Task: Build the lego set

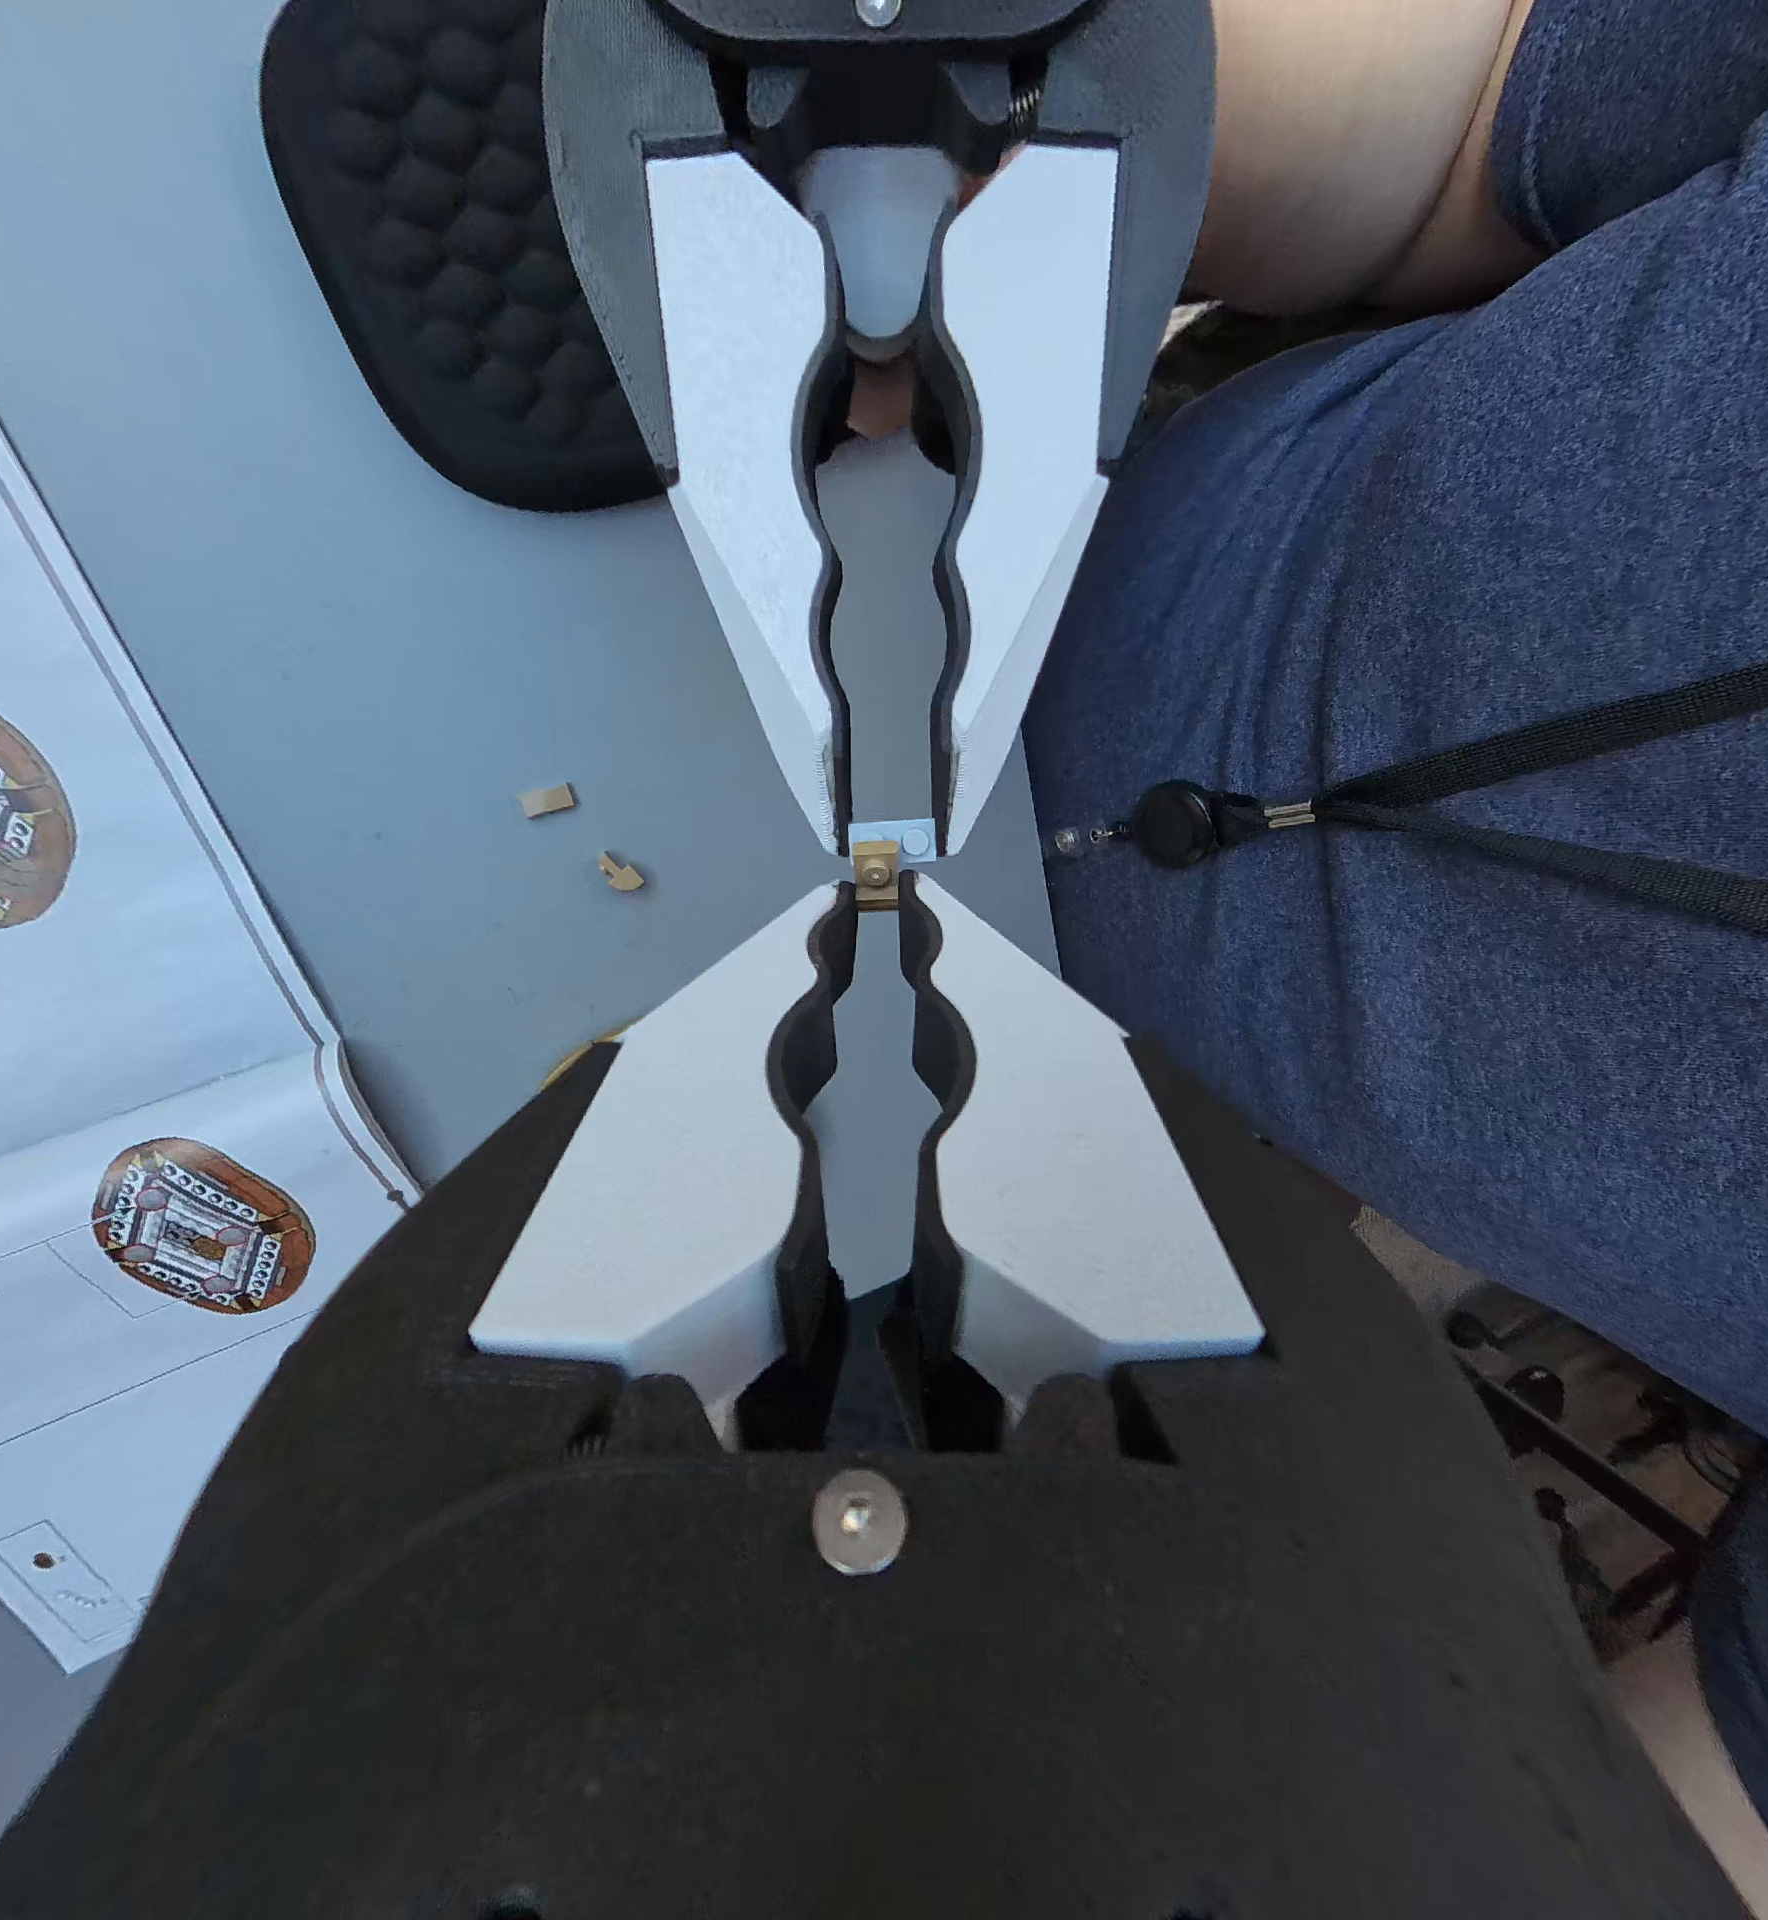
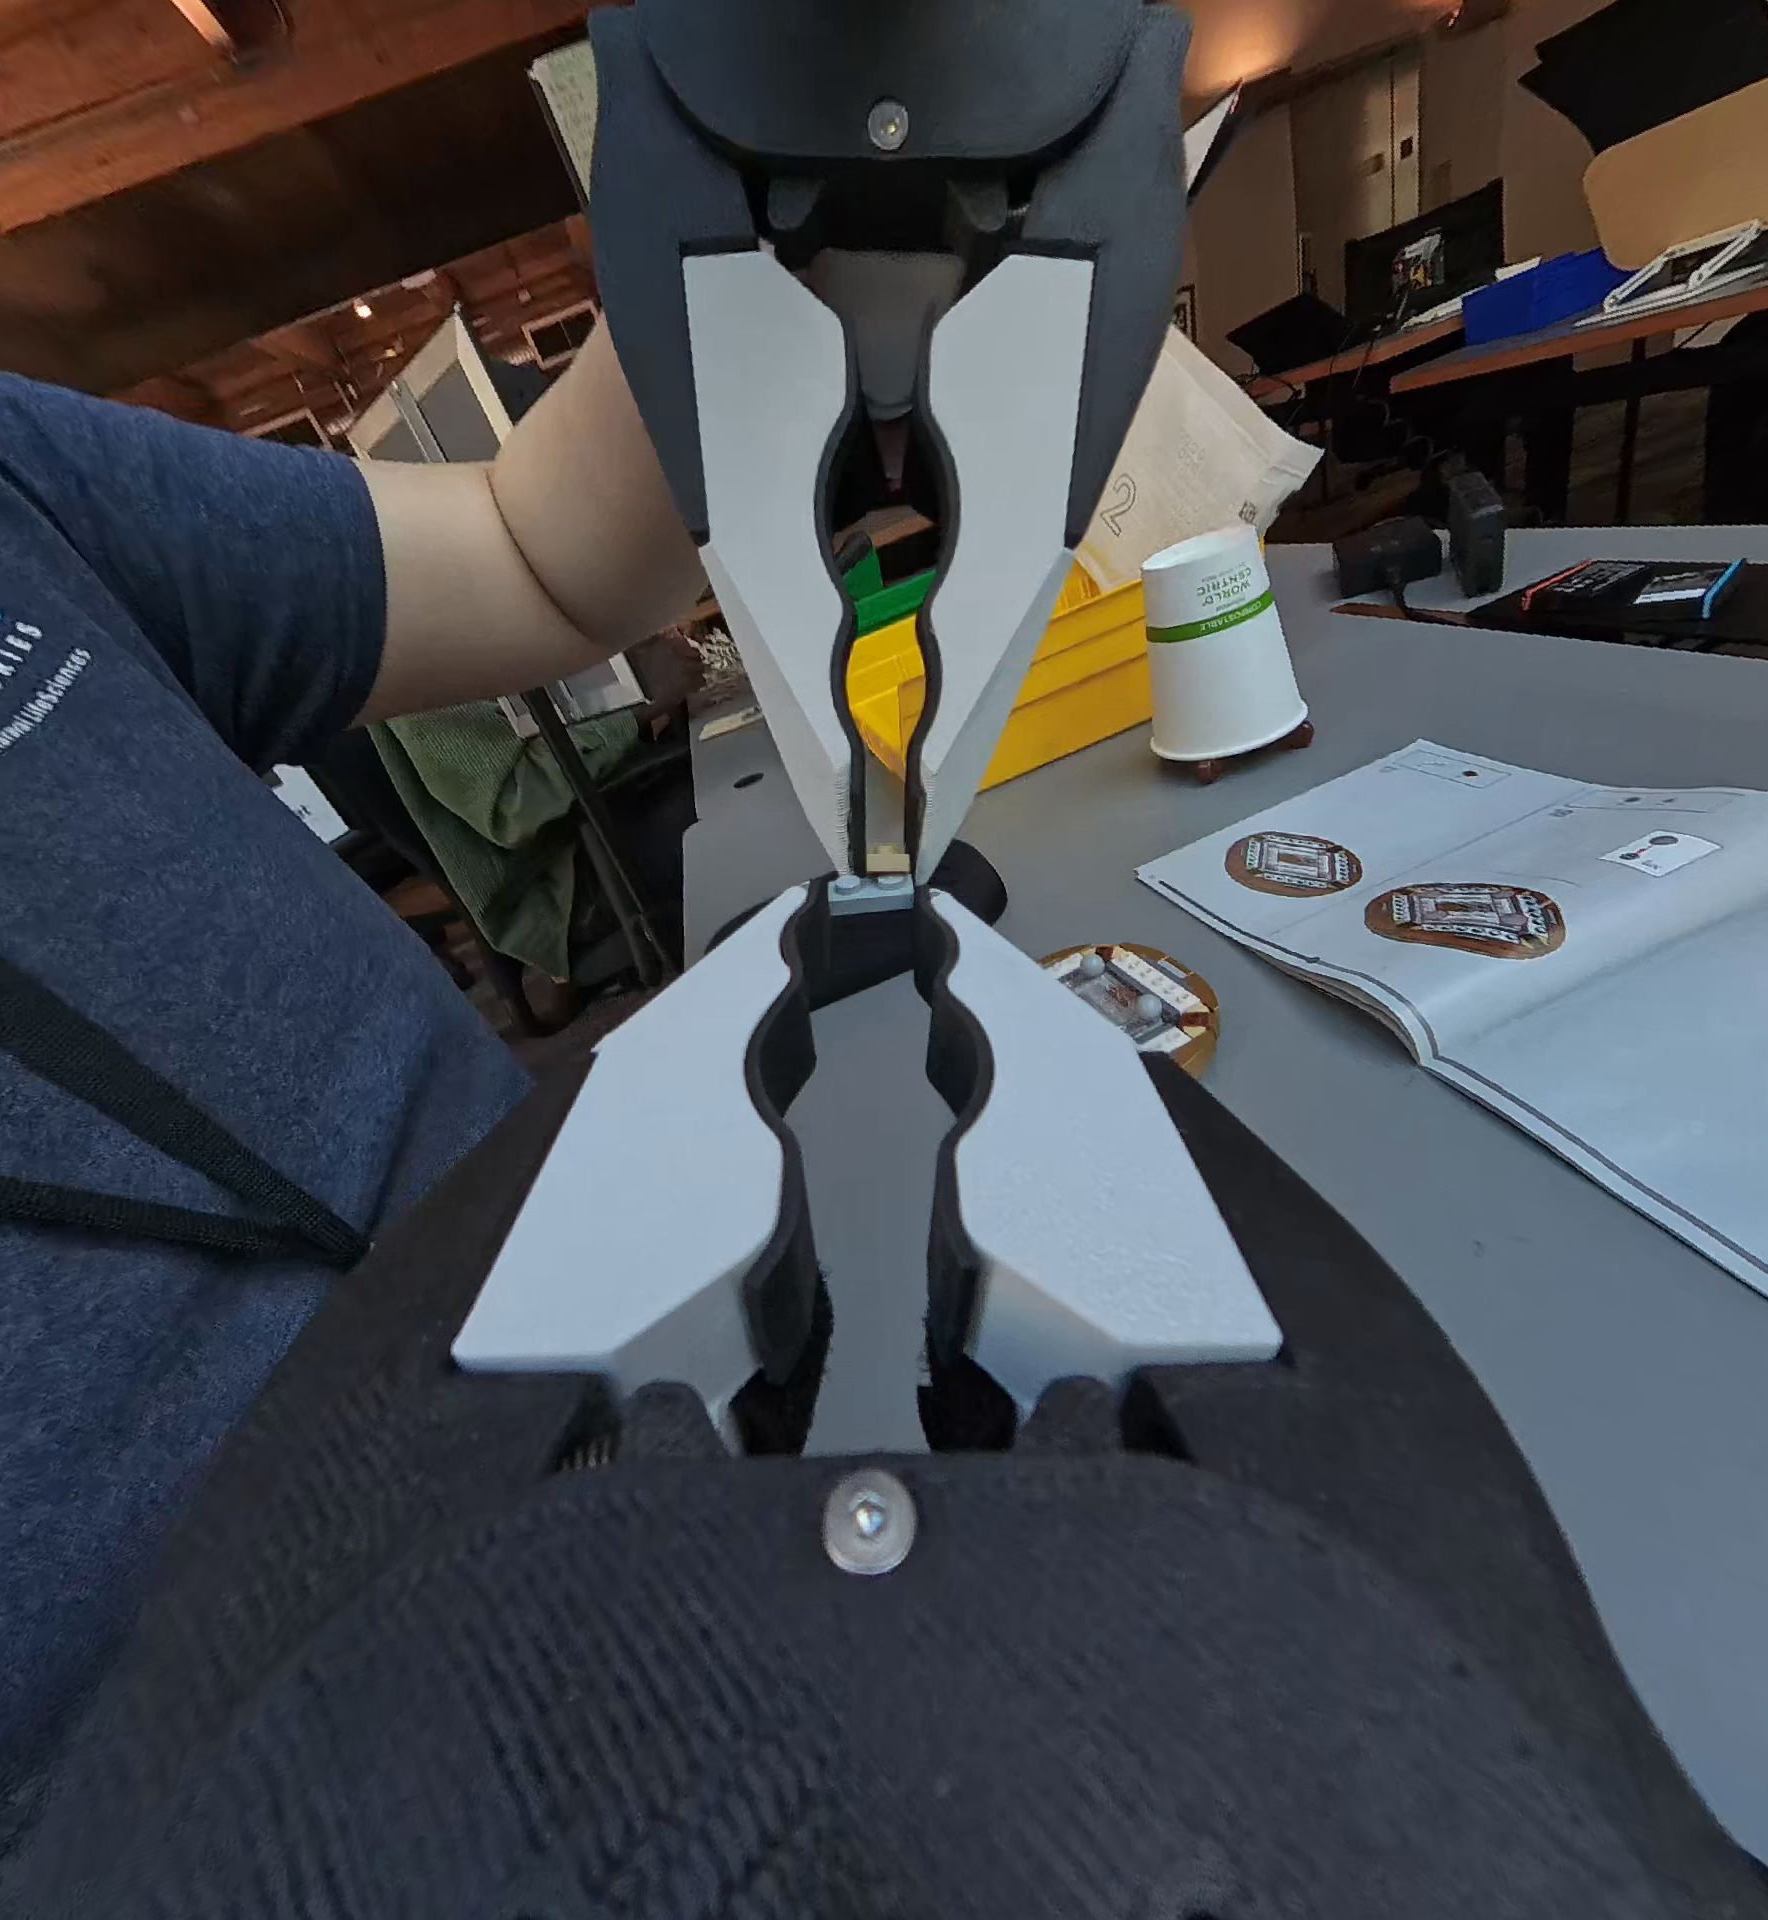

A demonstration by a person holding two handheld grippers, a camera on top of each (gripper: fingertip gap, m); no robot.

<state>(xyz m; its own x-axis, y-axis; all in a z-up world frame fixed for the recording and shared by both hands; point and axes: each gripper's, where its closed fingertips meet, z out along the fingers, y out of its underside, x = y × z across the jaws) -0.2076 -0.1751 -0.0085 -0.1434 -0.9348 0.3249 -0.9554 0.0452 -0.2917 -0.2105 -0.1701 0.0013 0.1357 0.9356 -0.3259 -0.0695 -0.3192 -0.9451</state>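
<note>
My left gripper (image 1: pixel 875 896) is shut on a small tan lego piece (image 1: pixel 876 873) at its tips. My right gripper (image 1: pixel 895 829) faces it tip to tip from above and is shut on a small light grey plate (image 1: pixel 898 837). The tan piece touches the grey plate. In the right wrist view my right gripper (image 2: pixel 869 902) holds the grey plate (image 2: pixel 869 891), and my left gripper (image 2: pixel 885 852) presses the tan piece (image 2: pixel 890 858) onto it. Both are held in the air above the grey table (image 1: pixel 392 675). A round, partly built brown model (image 2: pixel 1134 1003) sits on the table.
Two loose tan pieces (image 1: pixel 547 800) (image 1: pixel 620 871) lie on the table. An open instruction booklet (image 2: pixel 1586 987) lies to the side. A yellow bin (image 2: pixel 1056 675), an upturned paper cup (image 2: pixel 1223 655) and a black pad (image 1: pixel 444 260) stand nearby. A person's blue-shirted torso (image 1: pixel 1431 727) is close. Both grippers' tips are close together, under 4 cm apart.
</note>
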